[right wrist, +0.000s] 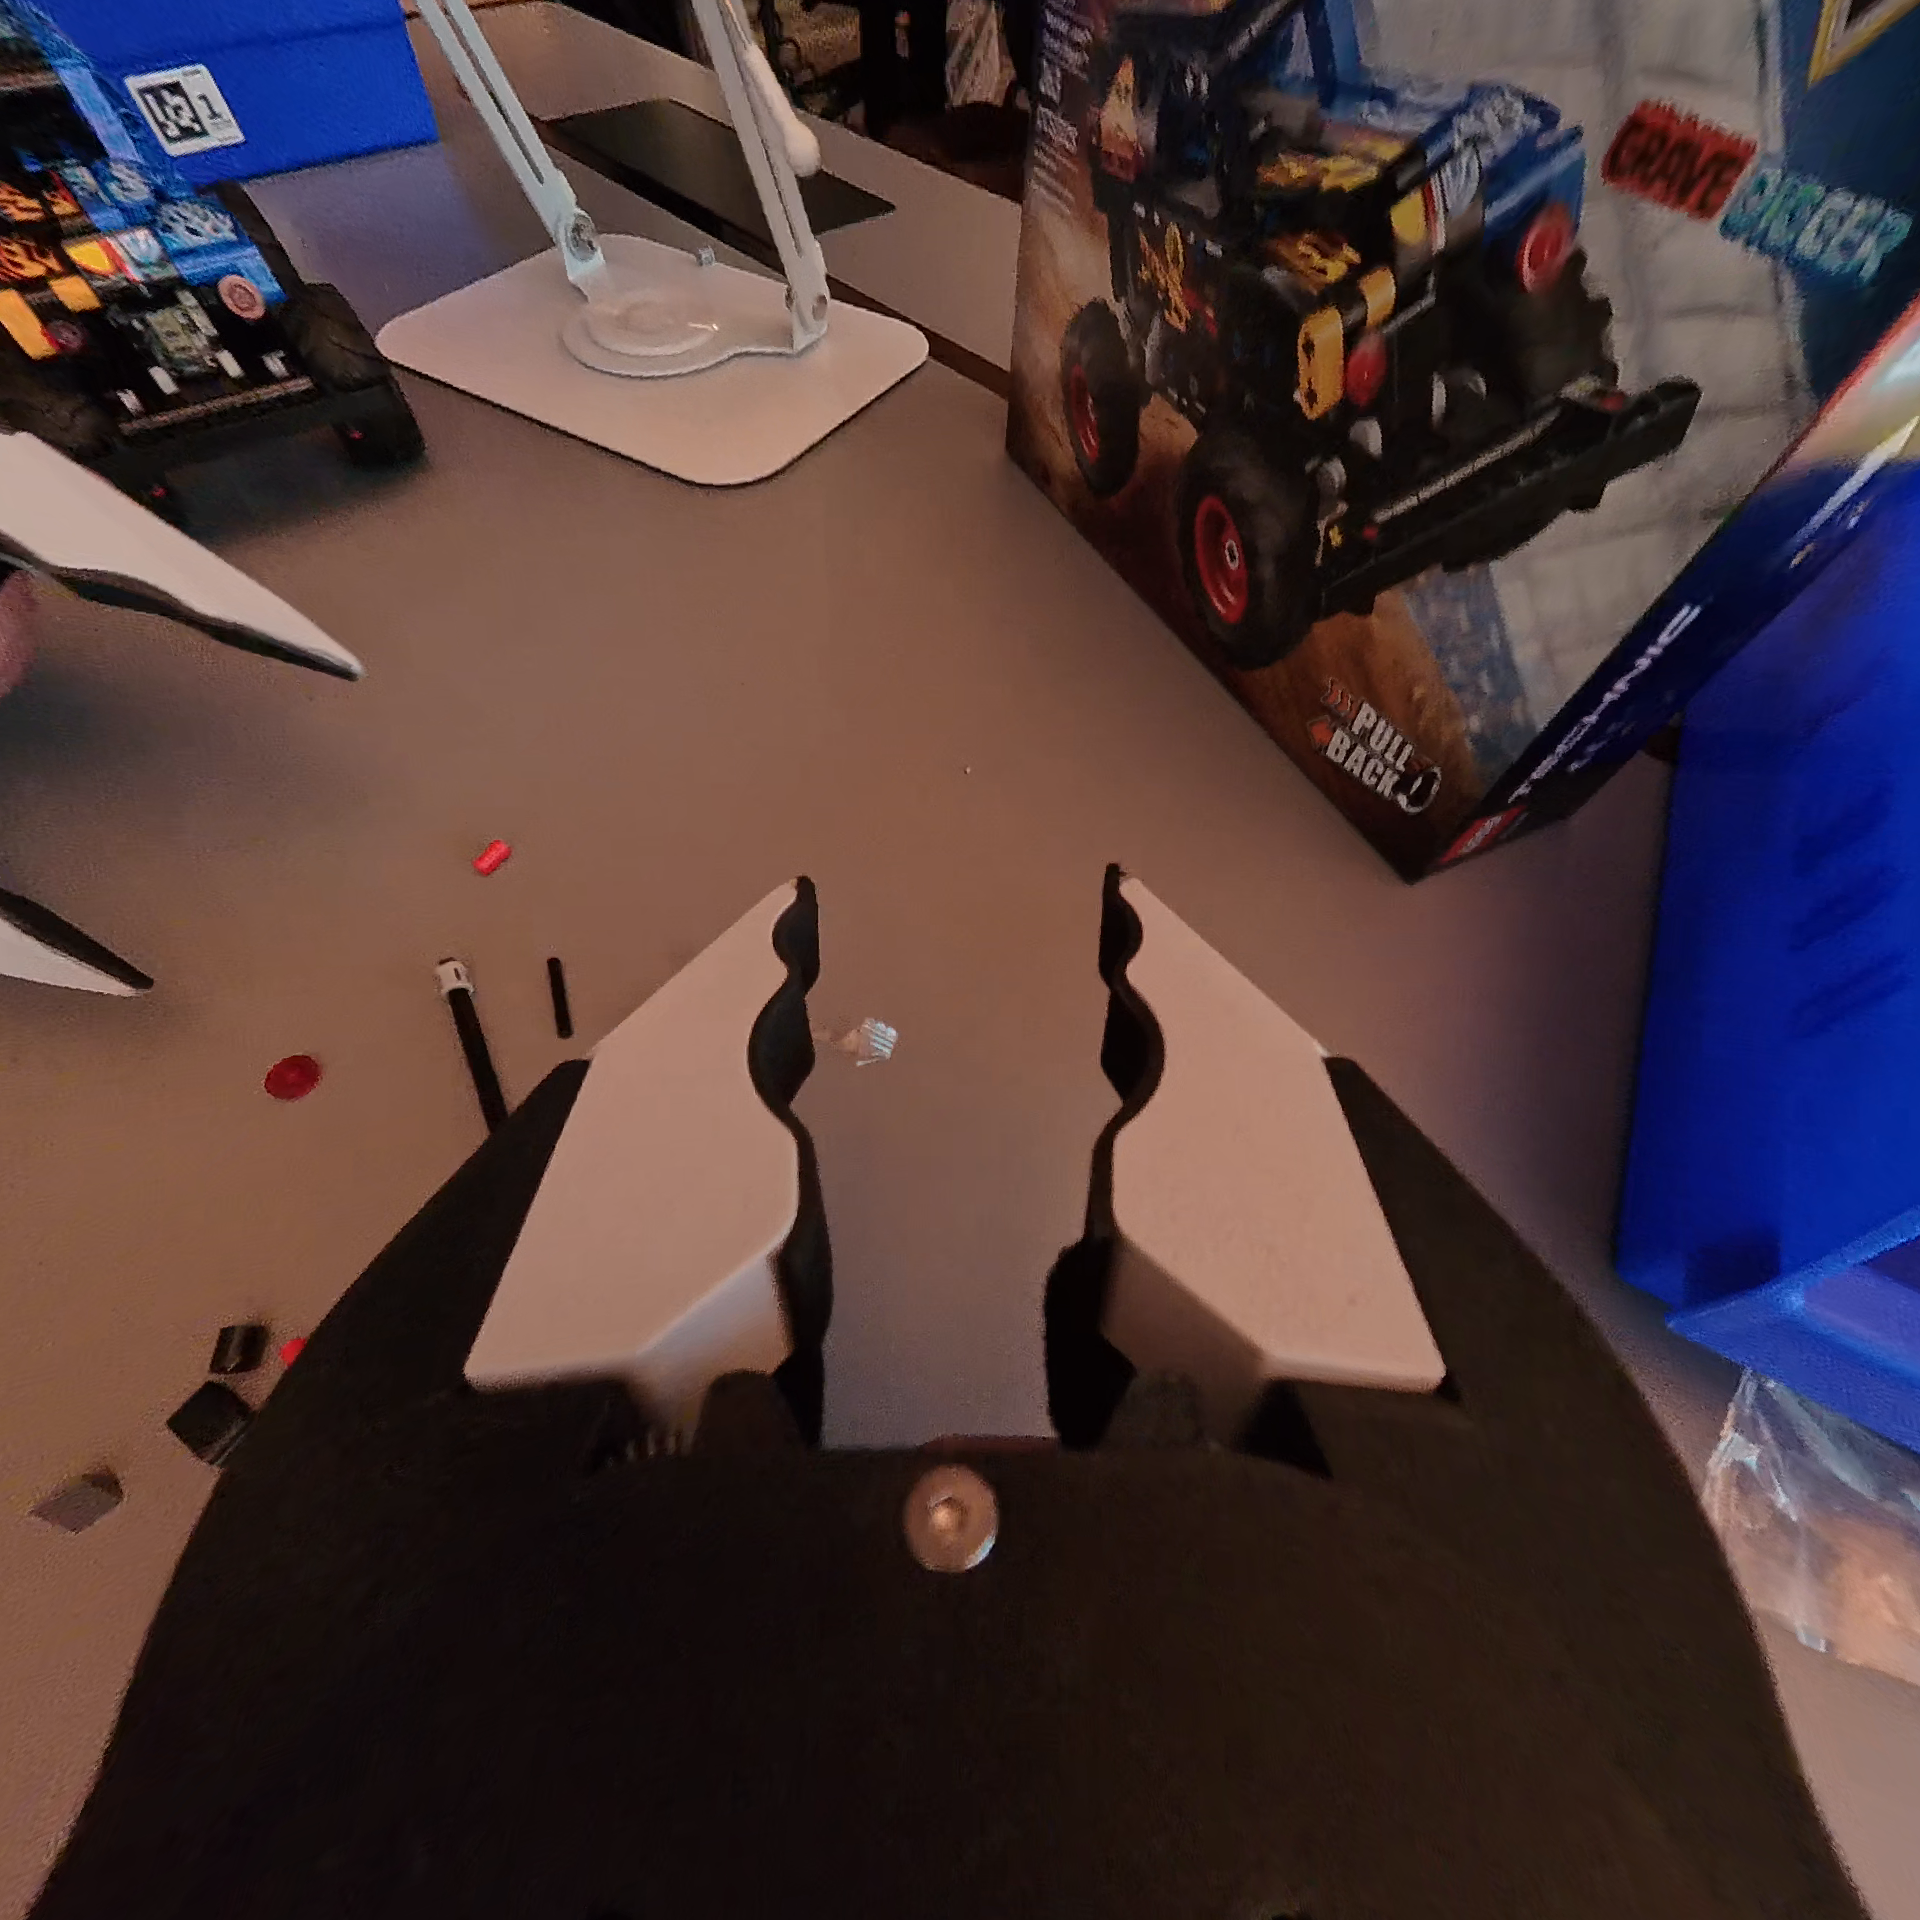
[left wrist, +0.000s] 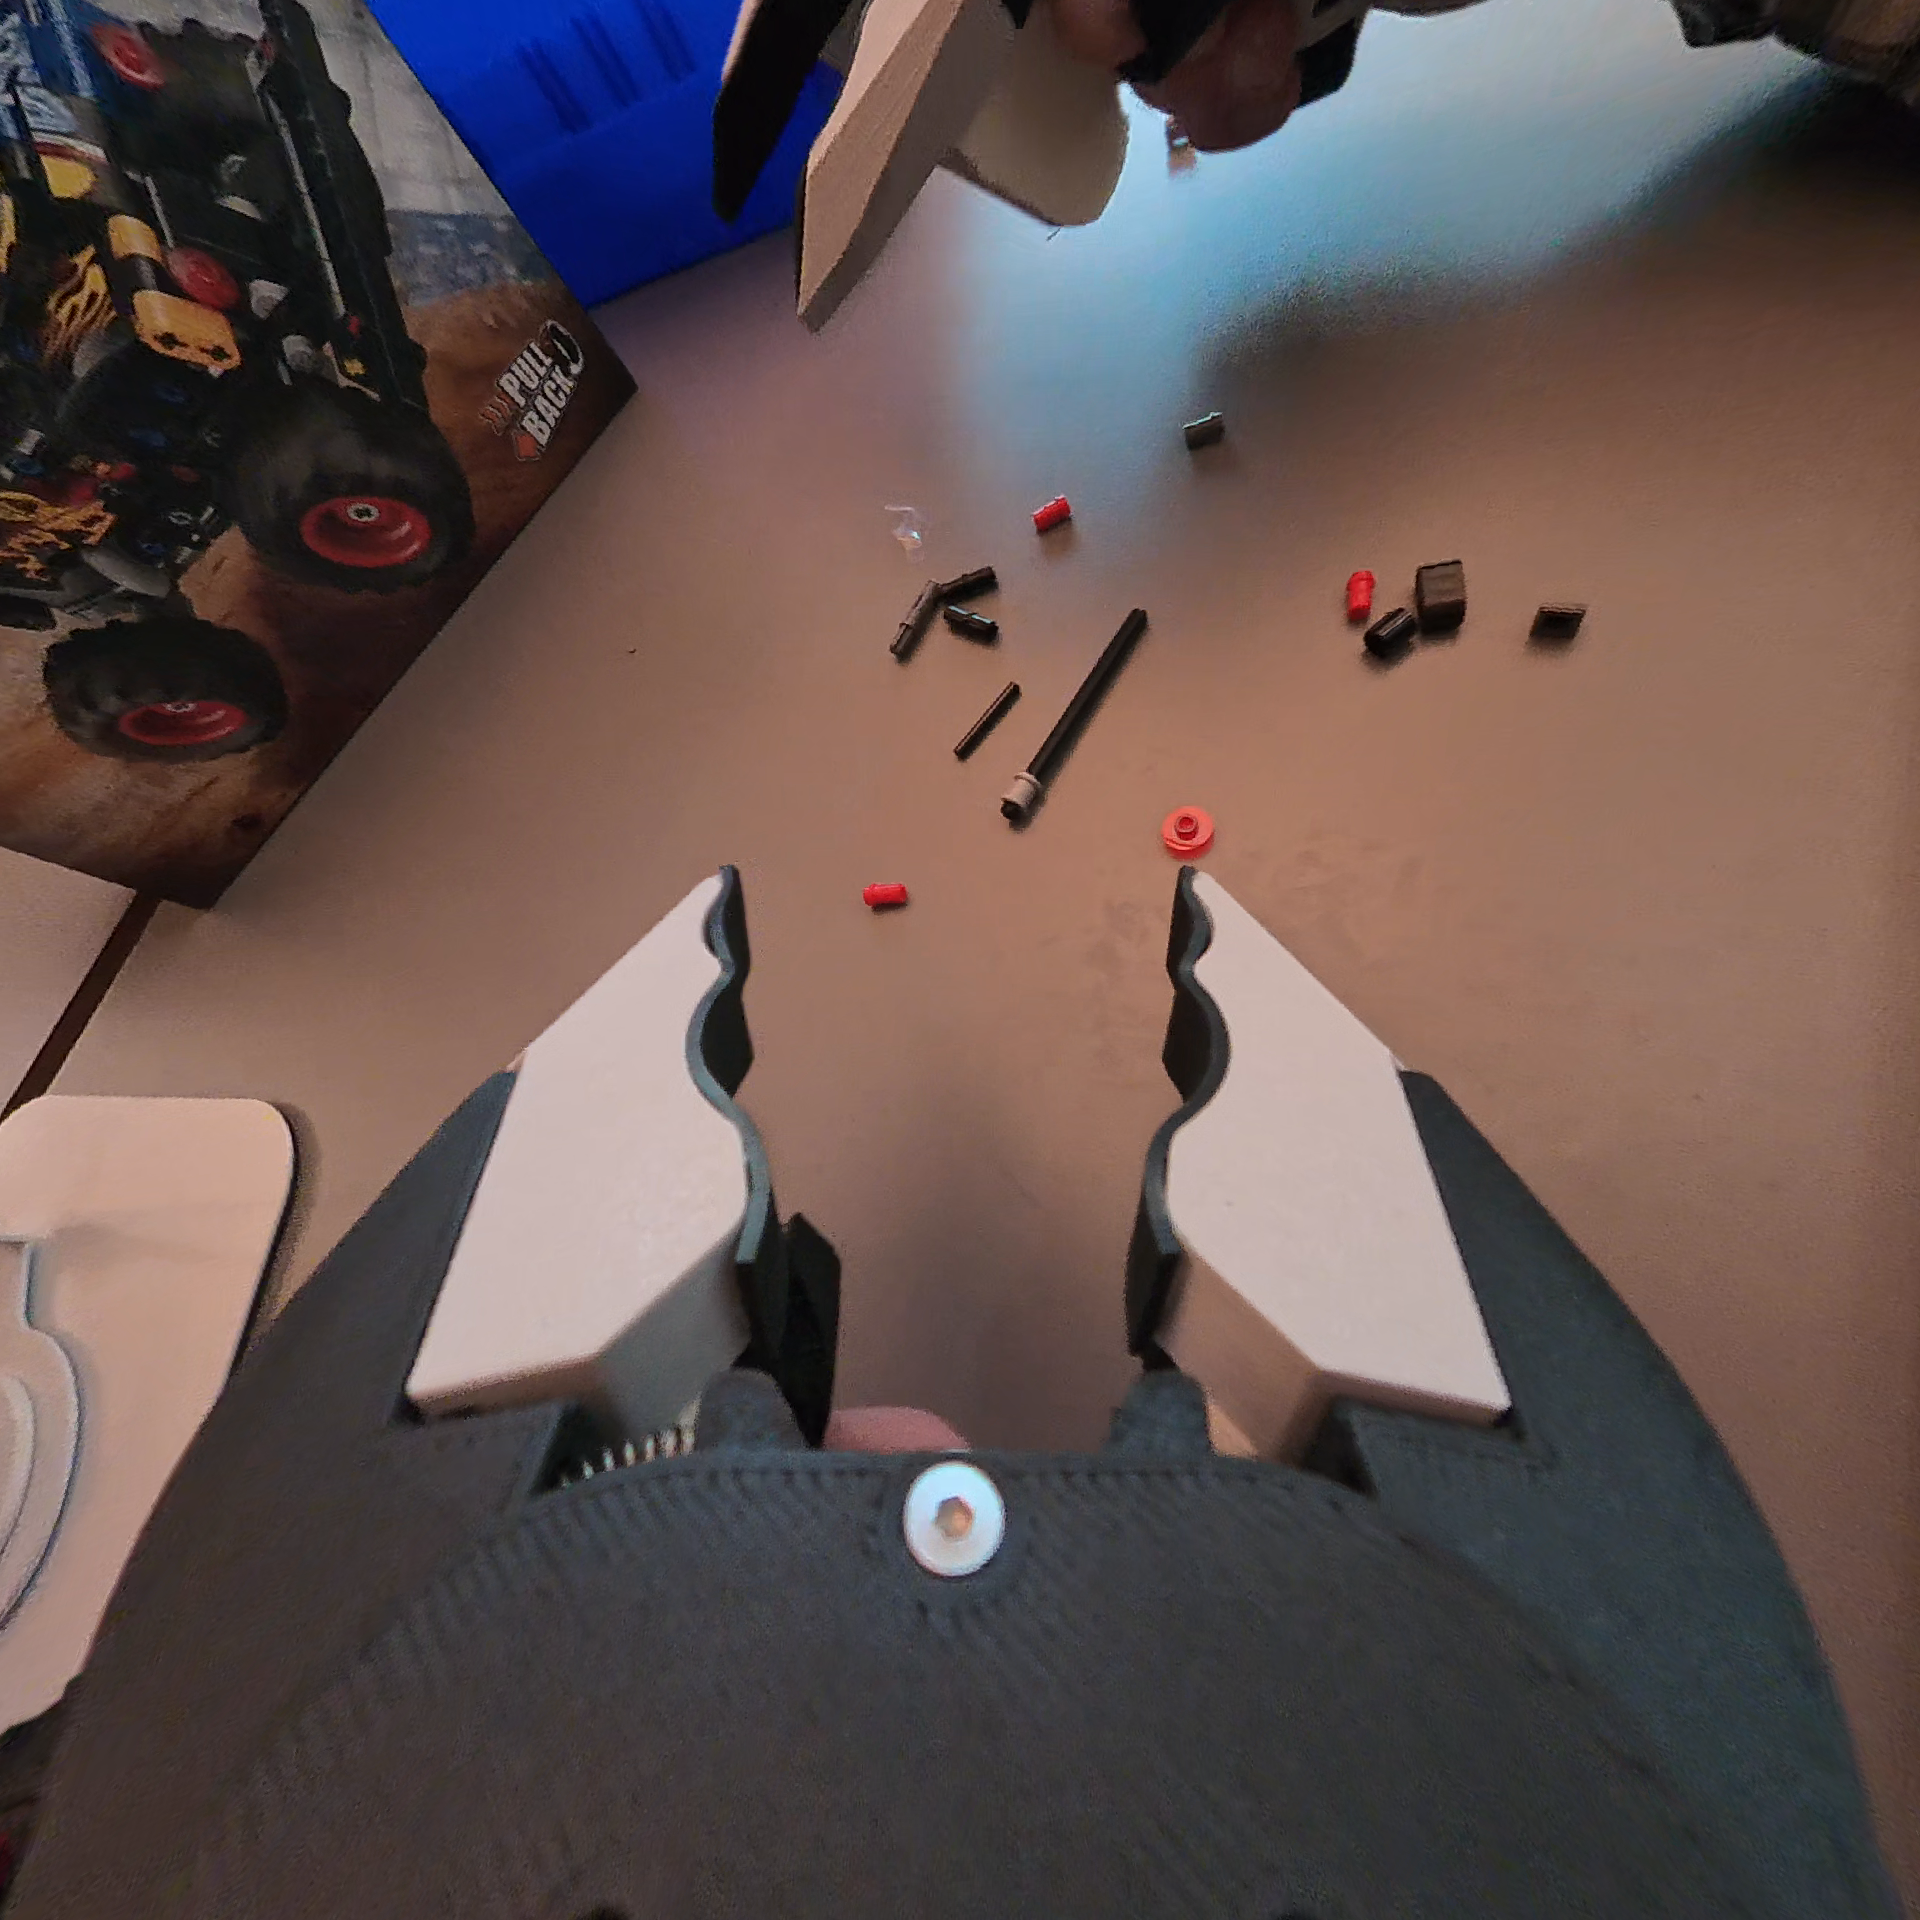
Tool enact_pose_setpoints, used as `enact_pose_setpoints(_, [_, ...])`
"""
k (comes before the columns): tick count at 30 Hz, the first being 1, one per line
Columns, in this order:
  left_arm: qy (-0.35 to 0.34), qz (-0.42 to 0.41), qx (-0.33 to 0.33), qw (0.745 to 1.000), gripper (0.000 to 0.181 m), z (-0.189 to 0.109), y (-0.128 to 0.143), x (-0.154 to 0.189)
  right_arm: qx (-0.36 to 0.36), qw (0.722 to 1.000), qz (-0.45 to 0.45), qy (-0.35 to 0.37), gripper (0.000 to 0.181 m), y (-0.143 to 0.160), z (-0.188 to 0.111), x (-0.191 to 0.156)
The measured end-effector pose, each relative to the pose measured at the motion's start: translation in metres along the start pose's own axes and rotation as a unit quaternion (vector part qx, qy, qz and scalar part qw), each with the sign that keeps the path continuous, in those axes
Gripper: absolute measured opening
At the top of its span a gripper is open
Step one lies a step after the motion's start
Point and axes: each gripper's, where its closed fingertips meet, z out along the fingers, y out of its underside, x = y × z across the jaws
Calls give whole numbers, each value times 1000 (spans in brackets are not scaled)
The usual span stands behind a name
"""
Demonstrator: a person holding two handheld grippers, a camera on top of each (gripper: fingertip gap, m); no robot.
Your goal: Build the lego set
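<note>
- Lego pieces lie loose on the grey desk [left wrist: 1455, 1039] in the left wrist view, ahead of the left gripper [left wrist: 956, 883], whose jaws are spread wide with nothing between them.
- Just past its fingertips sit a small red pin [left wrist: 884, 895] and a round red stud piece [left wrist: 1188, 830], well apart from each other.
- Farther out lie a long black axle [left wrist: 1081, 707] with a grey bush on its near end, a short black rod [left wrist: 986, 719] beside it, and a cluster of black pins [left wrist: 945, 608].
- To the right sit another red pin [left wrist: 1359, 595], a black block [left wrist: 1440, 595] and a small black tile [left wrist: 1557, 621].
- A printed truck box [left wrist: 260, 416] lies flat at the left, with a blue bin [left wrist: 623, 125] behind it.
- The right gripper shows at the top edge, held in a hand [left wrist: 1226, 73].
- In the right wrist view the right gripper [right wrist: 956, 883] hangs over the desk [right wrist: 675, 675], its jaws parted and empty.
- A small clear piece [right wrist: 868, 1039] lies on the desk between the fingers, close to the left one.
- Left of it lie the axle [right wrist: 473, 1039], the rod [right wrist: 560, 995], the round red stud piece [right wrist: 292, 1077] and a red pin [right wrist: 491, 857].
- The box [right wrist: 1299, 416] stands upright at the right beside the blue bin [right wrist: 1787, 987].
- A white lamp base [right wrist: 665, 364] rests behind, and a built truck model [right wrist: 177, 332] stands at the far left.
</note>
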Motion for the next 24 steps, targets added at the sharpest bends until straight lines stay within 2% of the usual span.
enact_pose_setpoints(4, [14, -20, -13, 1000, 90, 2, 8, -1, 8, 1000, -16, 3, 59, -8, -1, -7])
enact_pose_setpoints(10, [7, -25, -15, 1000, 95, 1, 9, -11, 2, 1000, -27, 1, 62, -8, 2, -11])
enact_pose_setpoints(14, [-30, -2, -15, 999, 94, -26, 4, -28, 9, 999, -33, 7, 61, -11, -1, -9])
enact_pose_setpoints(17, [-97, -14, -20, 995, 86, -87, 10, -51, 10, 1000, -25, 11, 61, -11, -2, -6])
enact_pose_setpoints(19, [-162, -42, -33, 985, 83, -144, 33, -70, 8, 999, -30, 14, 60, -12, -1, -6])
enact_pose_setpoints(22, [-290, -140, -107, 941, 86, -240, 111, -113, 2, 999, -39, 15, 60, -12, 1, -10])
enact_pose_setpoints(24, [-345, -193, -141, 908, 86, -294, 158, -134, -2, 999, -43, 15, 60, -12, 2, -11])
